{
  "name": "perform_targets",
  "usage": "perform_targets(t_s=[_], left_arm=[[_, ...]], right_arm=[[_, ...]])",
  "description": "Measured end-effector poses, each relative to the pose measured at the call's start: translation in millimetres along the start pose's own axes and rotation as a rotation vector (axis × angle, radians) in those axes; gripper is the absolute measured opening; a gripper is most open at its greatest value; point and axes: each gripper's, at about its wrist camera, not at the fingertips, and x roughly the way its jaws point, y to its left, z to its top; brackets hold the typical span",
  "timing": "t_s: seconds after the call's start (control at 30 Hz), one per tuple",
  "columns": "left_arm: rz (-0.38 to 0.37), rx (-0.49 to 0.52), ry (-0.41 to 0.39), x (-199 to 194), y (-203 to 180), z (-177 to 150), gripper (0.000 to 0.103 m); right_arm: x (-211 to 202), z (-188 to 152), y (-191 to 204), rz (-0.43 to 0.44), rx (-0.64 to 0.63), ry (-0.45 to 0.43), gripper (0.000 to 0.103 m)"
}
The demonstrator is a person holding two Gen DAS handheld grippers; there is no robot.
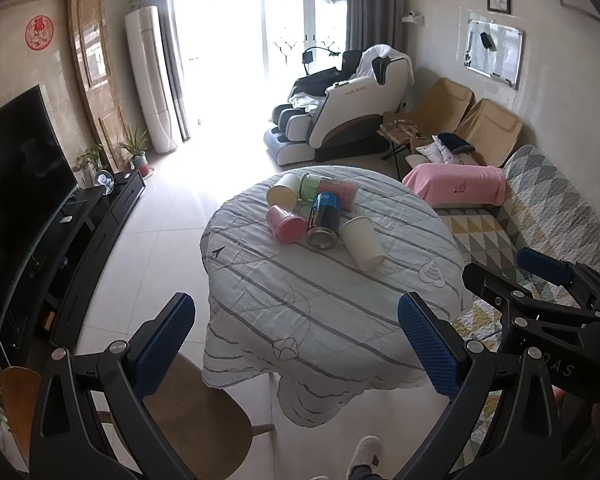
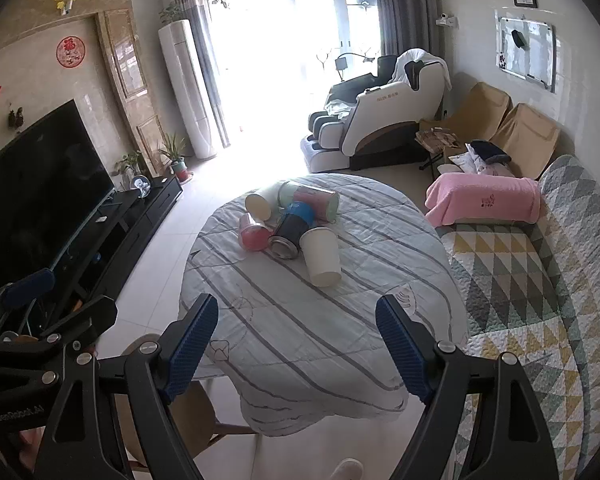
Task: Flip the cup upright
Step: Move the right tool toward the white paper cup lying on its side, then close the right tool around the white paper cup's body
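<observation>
Both grippers – left (image 1: 296, 336), right (image 2: 296, 344) – jaws open, empty; approach white cup (image 2: 321, 258) nr can (image 2: 290, 236) w/ wide side-on grip.

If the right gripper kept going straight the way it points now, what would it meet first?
Probably the tablecloth first, short of the cups; the right gripper is open and tilted downward. The white cup lies nearest beyond. Depth is uncertain.

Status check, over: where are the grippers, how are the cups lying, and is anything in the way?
Left gripper open, right gripper open, both short of the table. Cups tipped in a pile, white cup nearest. Blue can lies against it.
</observation>
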Motion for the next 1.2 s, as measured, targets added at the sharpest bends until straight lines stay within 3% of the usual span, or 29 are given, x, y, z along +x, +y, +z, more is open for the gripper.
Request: perform_targets(t_s=[0.3, 0.53, 0.7, 0.9, 1.2], left_arm=[[-0.002, -0.006, 0.041, 17.8, -0.4, 2.1, 0.103], [0.019, -0.018, 0.119, 60.9, -13.7, 11.0, 0.103], [0.06, -0.046, 0.19, 113.7, -24.8, 27.7, 0.103], [0.111, -0.124, 0.328, 184.6, -34.1, 43.1, 0.103], [0.194, -0.188, 0.455, 262.9, -33.8, 44.4, 0.103]], right_arm=[[12.9, 3.3, -1.6, -0.002, 0.002, 0.026, 0.082], [50.2, 13.9, -21.4, 0.022, 0.014, 0.089, 0.082], [98.5, 28.7, -44.5, 0.064, 0.011, 0.149, 0.082], [185.6, 51.8, -70.9, 0.115, -0.038, 0.298, 0.082], [291.8, 64.2, -70.7, 0.213, -0.102, 0.485, 0.082]])
